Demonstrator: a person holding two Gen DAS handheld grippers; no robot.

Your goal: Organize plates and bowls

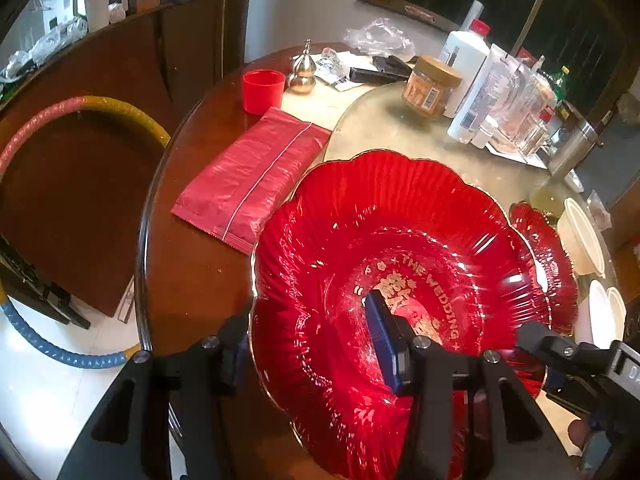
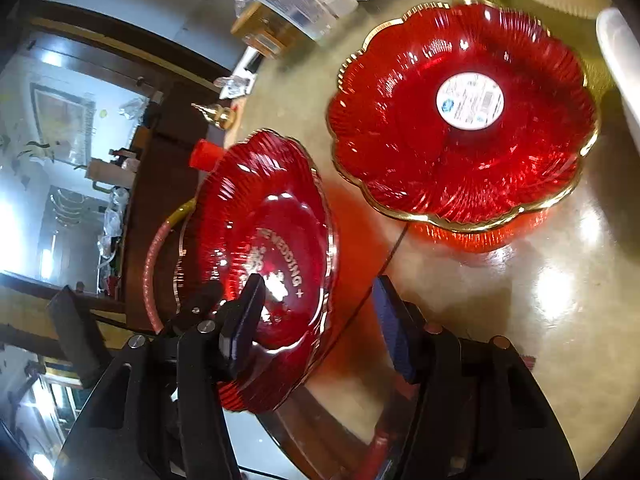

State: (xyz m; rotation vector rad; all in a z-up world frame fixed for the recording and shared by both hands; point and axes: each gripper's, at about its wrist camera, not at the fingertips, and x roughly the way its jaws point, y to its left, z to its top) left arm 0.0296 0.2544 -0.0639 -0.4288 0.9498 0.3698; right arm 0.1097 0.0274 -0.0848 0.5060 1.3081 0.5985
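Step in hand: the lettered red plate (image 1: 400,280) is being taken at its near rim by both grippers at once; it is judged to be the opening of a lift, with stacking onto the second red plate (image 2: 464,120) as the likely aim.

Lettered red plate: it is seen at the near edge of the bench (image 1: 192,280), partly on the glass turntable (image 1: 400,128), with its scalloped gilt rim overhanging toward the cameras.

Left gripper (image 1: 316,344): the rim is straddled, one blue pad inside the dish and the other finger outside the edge; the jaws are part-way apart, and whether the pads already press cannot be told.

Right gripper (image 2: 324,316): one finger lies over the lettered well, the other below the rim on the bench side; the plate edge passes between them, but firm contact cannot be told.

Second red plate: it is shown lying flat just beyond, apart from the first, with a round white label at its centre.

Bowls: pale bowls (image 1: 580,240) are seen farther right, untouched.

Next move: both grips are to be confirmed before raising; the plate should be kept level and carried clear of the neighbouring rim.

Risk: slick ribbed glass may slip.
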